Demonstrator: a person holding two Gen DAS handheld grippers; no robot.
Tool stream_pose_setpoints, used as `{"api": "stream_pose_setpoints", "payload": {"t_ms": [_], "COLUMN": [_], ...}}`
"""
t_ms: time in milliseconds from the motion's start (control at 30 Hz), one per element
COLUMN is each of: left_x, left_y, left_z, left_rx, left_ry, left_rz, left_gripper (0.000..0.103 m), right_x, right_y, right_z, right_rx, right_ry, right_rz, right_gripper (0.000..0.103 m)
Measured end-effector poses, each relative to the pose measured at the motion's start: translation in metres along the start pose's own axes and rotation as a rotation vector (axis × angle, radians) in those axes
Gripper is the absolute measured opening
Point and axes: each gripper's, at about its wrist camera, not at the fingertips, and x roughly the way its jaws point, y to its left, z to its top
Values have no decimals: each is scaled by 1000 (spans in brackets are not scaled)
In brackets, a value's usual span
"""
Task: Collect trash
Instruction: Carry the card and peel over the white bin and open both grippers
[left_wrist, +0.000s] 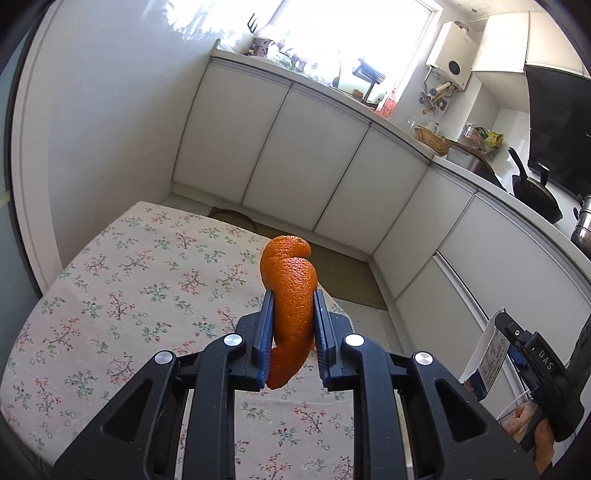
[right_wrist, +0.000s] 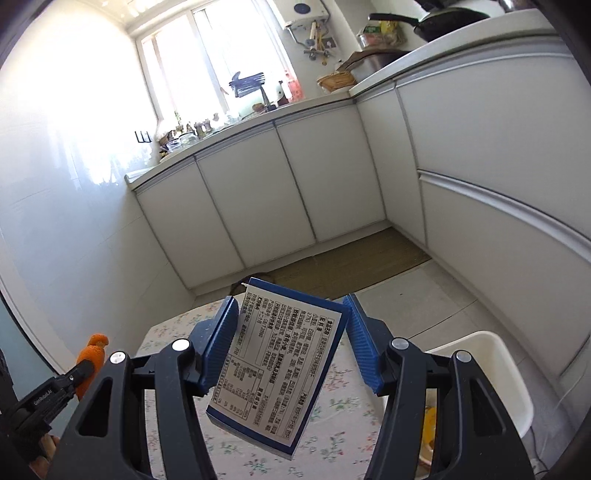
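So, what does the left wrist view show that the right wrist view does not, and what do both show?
Only left wrist: the left hand-held gripper up close, shut on the orange peel.

Only right wrist: the printed label of the small box in the right hand-held gripper, and a white chair.

Both: peel, box, floral tablecloth, white cabinets, window.

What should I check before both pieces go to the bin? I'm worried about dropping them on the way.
1. Left gripper clamped on the orange peel: ok.
2. Right gripper holding the small box: ok, though the box sits tilted between the pads.
3. Both items lifted off the floral tablecloth: ok.
4. Grippers clear of each other: ok.
5. Trash bin located: cannot tell; only a white container shows at the right.
6. Other trash left on the table: cannot tell.
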Motion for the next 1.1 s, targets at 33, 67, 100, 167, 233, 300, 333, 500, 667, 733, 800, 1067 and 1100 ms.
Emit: {"api": "stream_pose_setpoints", "payload": {"t_ms": [33,67,100,167,233,300,333,500,667,733,800,1067,1100], "left_x": [5,8,11,18,25,33,37,52,63,67,71,90,93], "left_y": [-4,-8,-14,-26,-39,-50,-56,-79,-100,-107,-114,-162,-169], "left_z": [-2,-4,-6,-10,-15,-20,-23,-35,-47,-50,-54,-76,-80], "left_rx": [0,2,6,16,26,39,45,72,99,104,104,139,149], "left_ry": [10,20,28,41,58,77,86,122,147,156,167,227,237], "left_rz": [-14,-29,-45,-73,-100,-127,-138,-185,-216,-228,-243,-324,-334], "left_gripper": [19,19,19,19,19,19,19,19,19,19,19,19,19], "right_x": [-1,0,1,5,12,19,21,21,12,7,2,-27,-32], "right_y": [-5,-11,-17,-32,-47,-61,-69,-95,-113,-118,-122,-134,-138], "right_z": [-1,-1,-2,-4,-6,-7,-7,-5,-3,-3,-2,-4,-3], "right_rx": [-13,-27,-36,-50,-57,-48,-46,-31,-4,7,16,-6,-8], "right_ry": [-5,-9,-11,-7,9,30,36,39,25,14,7,-58,-69], "right_rz": [-31,-64,-95,-155,-216,-250,-270,-334,-353,-360,-359,-446,-470], "right_gripper": [58,58,58,58,58,58,58,59,75,81,83,91,92]}}
